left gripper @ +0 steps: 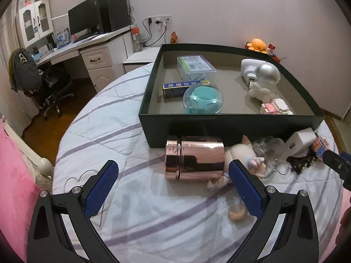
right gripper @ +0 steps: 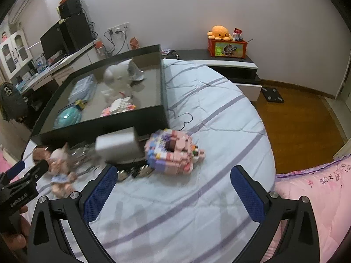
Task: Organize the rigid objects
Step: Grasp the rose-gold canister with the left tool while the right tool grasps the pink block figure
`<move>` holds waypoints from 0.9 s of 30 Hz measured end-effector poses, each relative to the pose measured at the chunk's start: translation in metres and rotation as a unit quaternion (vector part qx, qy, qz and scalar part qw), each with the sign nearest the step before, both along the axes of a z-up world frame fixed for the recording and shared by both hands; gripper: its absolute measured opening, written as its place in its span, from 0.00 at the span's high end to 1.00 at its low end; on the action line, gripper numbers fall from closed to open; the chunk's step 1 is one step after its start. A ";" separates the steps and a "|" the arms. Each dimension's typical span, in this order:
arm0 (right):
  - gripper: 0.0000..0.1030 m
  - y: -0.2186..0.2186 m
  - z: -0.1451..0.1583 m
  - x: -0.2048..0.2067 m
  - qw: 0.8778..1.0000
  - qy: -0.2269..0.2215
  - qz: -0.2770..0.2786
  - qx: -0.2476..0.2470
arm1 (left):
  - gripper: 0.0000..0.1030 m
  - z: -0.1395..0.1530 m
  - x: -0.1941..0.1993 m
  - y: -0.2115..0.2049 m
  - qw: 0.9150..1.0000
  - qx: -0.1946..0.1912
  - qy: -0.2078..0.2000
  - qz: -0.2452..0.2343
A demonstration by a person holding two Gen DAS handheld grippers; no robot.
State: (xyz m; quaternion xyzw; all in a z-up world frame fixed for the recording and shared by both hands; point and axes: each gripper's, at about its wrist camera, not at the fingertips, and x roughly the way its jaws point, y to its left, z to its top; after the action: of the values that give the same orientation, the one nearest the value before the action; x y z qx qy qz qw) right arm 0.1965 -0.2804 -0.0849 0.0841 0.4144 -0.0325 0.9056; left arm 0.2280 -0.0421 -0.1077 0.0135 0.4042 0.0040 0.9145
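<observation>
A dark green box [left gripper: 230, 123] stands on the bed and holds an astronaut figure [left gripper: 264, 80], a clear case, a blue packet, a teal item in a clear dome and a small brick model. A rose-gold tin [left gripper: 195, 160] lies on its side in front of the box. My left gripper [left gripper: 173, 176] is open, its blue pads just short of the tin. Beside the tin lie a small doll [left gripper: 239, 157], a clear glass piece [left gripper: 268, 151] and a white charger [left gripper: 300, 142]. My right gripper [right gripper: 174, 180] is open, just short of a pink brick model [right gripper: 173, 153].
The box [right gripper: 105, 127] also shows in the right wrist view, with the charger [right gripper: 117, 144] and doll [right gripper: 60, 164] in front. A pink quilt [right gripper: 318, 197] lies right. A desk with monitor [left gripper: 84, 20] and chair stands far left. An orange plush [right gripper: 220, 32] sits on a crate.
</observation>
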 end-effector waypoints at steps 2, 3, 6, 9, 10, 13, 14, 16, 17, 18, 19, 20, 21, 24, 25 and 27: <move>0.02 -0.004 -0.004 0.008 1.000 0.005 -0.001 0.003 | 0.02 -0.001 0.004 0.003 1.000 -0.003 -0.005 0.004; 0.04 -0.005 -0.006 0.011 1.000 0.007 -0.001 0.004 | 0.02 -0.002 0.007 0.004 1.000 -0.004 -0.004 0.005; 0.06 -0.008 -0.013 0.019 1.000 0.014 -0.002 0.012 | 0.06 -0.008 0.013 0.007 1.000 -0.011 0.008 0.002; 0.08 -0.008 -0.019 0.024 1.000 0.020 0.000 0.014 | 0.09 -0.015 0.016 0.004 1.000 -0.011 0.015 0.001; 0.09 -0.008 -0.020 0.026 1.000 0.021 0.000 0.014 | 0.09 -0.015 0.015 0.006 1.000 -0.013 0.014 0.002; 0.10 -0.008 -0.022 0.028 1.000 0.018 0.000 0.014 | 0.30 -0.019 0.018 0.007 0.999 -0.017 0.027 -0.004; 0.11 -0.008 -0.022 0.029 1.000 0.017 0.001 0.013 | 0.44 -0.023 0.019 0.004 0.999 -0.017 0.039 -0.009; 0.17 -0.007 -0.023 0.029 1.000 0.015 0.005 0.010 | 0.47 -0.022 0.017 0.001 0.999 -0.013 0.035 -0.012; 0.29 -0.008 -0.022 0.028 1.000 0.012 0.006 0.008 | 0.47 -0.022 0.017 0.000 0.999 -0.013 0.035 -0.013; 0.33 -0.008 -0.021 0.028 1.000 0.009 0.009 0.010 | 0.47 -0.021 0.016 0.000 0.999 -0.017 0.036 -0.014; 0.33 -0.008 -0.021 0.028 1.000 0.009 0.010 0.011 | 0.47 -0.021 0.015 0.001 0.999 -0.021 0.036 -0.014; 0.33 -0.008 -0.021 0.027 1.000 0.010 0.014 0.008 | 0.47 -0.020 0.014 0.003 0.999 -0.024 0.036 -0.014; 0.33 -0.006 -0.021 0.027 1.000 0.010 0.017 0.005 | 0.47 -0.019 0.012 0.003 0.999 -0.027 0.035 -0.014; 0.33 -0.006 -0.018 0.022 1.000 0.004 0.020 0.010 | 0.47 -0.015 0.005 0.006 0.999 -0.028 0.032 -0.013; 0.33 -0.006 -0.016 0.019 1.000 0.001 0.021 0.010 | 0.47 -0.013 0.003 0.007 0.999 -0.029 0.031 -0.013; 0.33 -0.004 -0.011 0.012 1.000 -0.006 0.023 0.010 | 0.47 -0.010 0.000 0.010 0.999 -0.027 0.029 -0.012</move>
State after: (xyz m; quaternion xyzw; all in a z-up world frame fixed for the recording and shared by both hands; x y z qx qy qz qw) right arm 0.2088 -0.2844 -0.0957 0.0834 0.4115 -0.0068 0.9076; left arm 0.2281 -0.0325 -0.1176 -0.0065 0.4300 -0.0187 0.9026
